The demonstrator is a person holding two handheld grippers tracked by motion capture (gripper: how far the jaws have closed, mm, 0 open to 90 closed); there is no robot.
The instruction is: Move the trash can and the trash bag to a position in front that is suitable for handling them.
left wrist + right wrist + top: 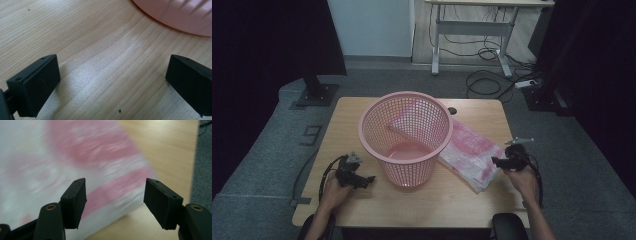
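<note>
Item: pink basket (406, 137), standing upright mid-table. Item: folded pink-and-white plastic bag (472, 152), lying flat just right of the basket, touching its base.

Right gripper (500, 162): jaws standing apart, nothing between them, hovering at the bag's near right edge.

Left gripper (368, 179): jaws wide apart, empty, resting over bare table (432, 200) left of the basket.

Handling note: likely gripping one bag layer at the edge, lifting slowly.

bag (472, 150): white-and-pink plastic, folded flat on the worktop (362, 112), touching the basket's right side
basket (404, 137): pink mesh, upright, mid-worktop
</note>
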